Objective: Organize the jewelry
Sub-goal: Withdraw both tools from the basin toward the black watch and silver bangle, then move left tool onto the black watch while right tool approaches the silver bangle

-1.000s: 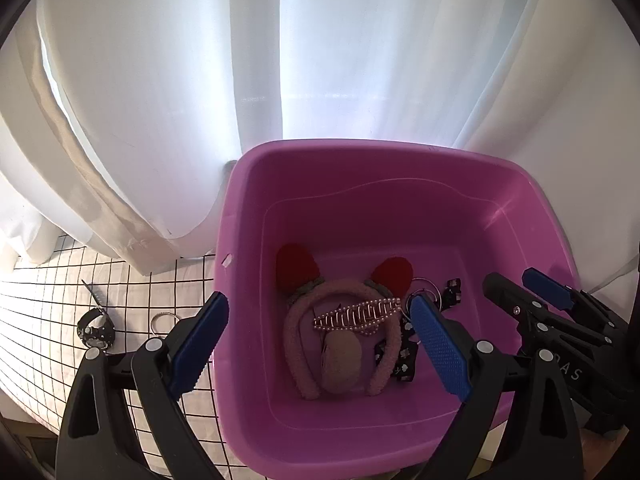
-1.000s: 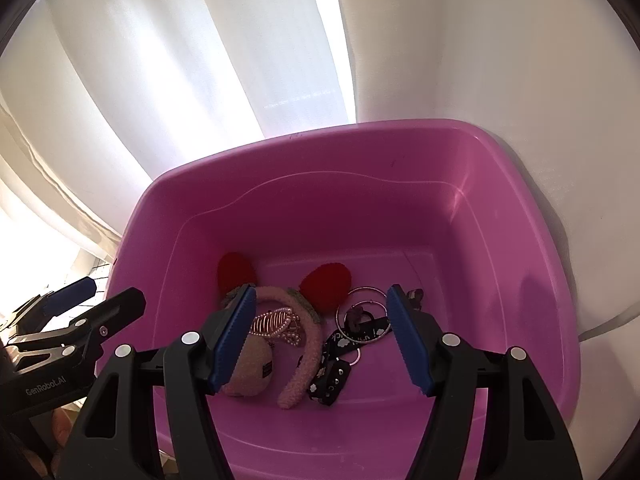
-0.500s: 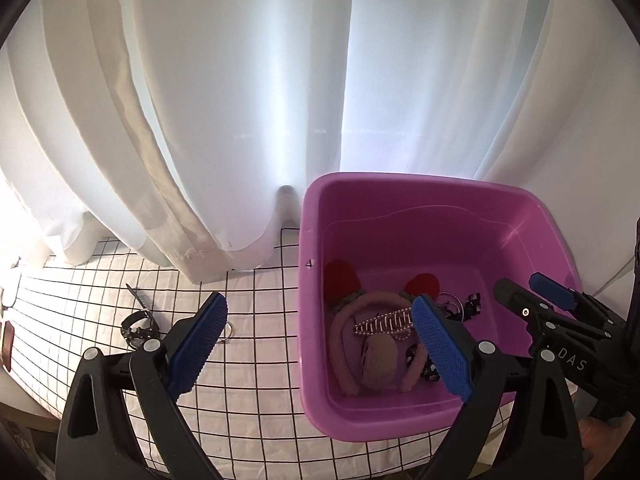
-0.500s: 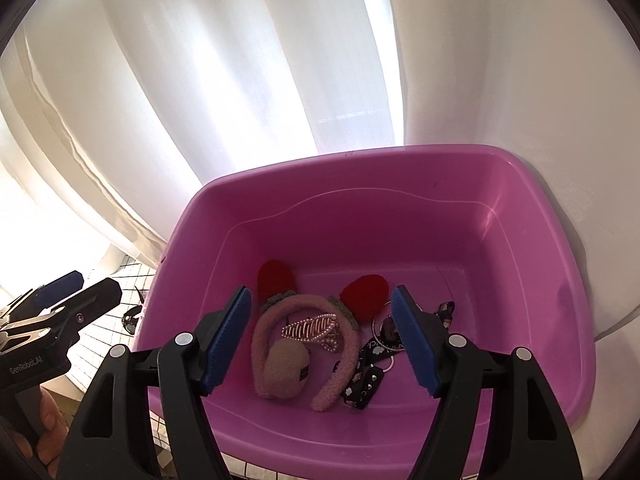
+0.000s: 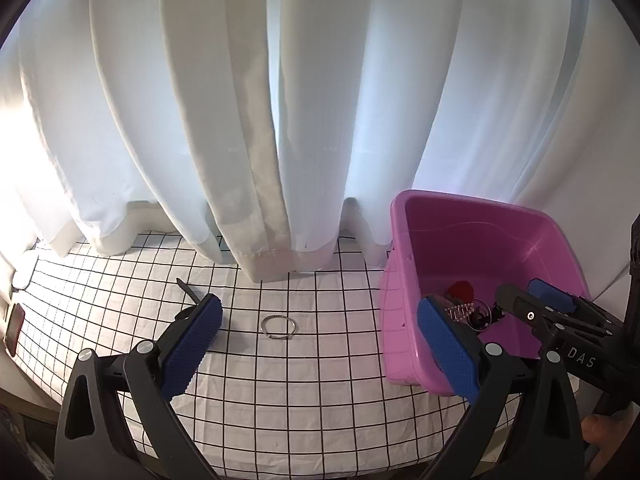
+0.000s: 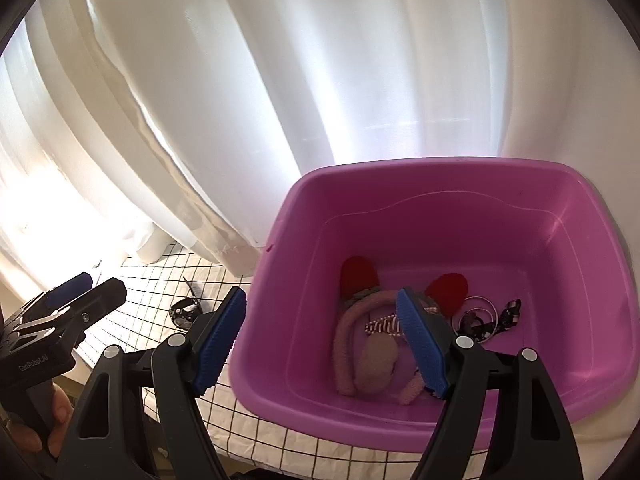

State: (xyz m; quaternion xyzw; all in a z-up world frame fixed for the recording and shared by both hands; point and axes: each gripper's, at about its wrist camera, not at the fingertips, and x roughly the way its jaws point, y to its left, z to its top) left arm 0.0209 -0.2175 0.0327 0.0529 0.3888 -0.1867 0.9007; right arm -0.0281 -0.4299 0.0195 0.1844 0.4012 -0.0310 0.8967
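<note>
A pink plastic tub (image 5: 404,264) (image 6: 288,264) stands on a grid-patterned cloth (image 5: 312,368). In it lie a pink headband with red ears (image 6: 360,280), a beaded hair clip (image 6: 380,326), metal rings (image 6: 478,308) and a black studded strap (image 6: 510,312). A silver bracelet (image 5: 279,326) lies on the cloth left of the tub. A black watch (image 6: 185,312) lies further left, partly behind my left finger. My left gripper (image 5: 320,344) is open and empty above the cloth. My right gripper (image 6: 320,340) is open and empty over the tub's left rim.
White curtains (image 5: 260,120) hang down to the cloth behind everything. A white wall is at the right. A dark red object (image 5: 14,328) lies at the far left edge of the cloth. The cloth's front edge runs close below both grippers.
Both grippers have drawn back and swung left, away from the tub. The left view now shows the cloth with the bracelet; the tub has shifted to the right in both views.
</note>
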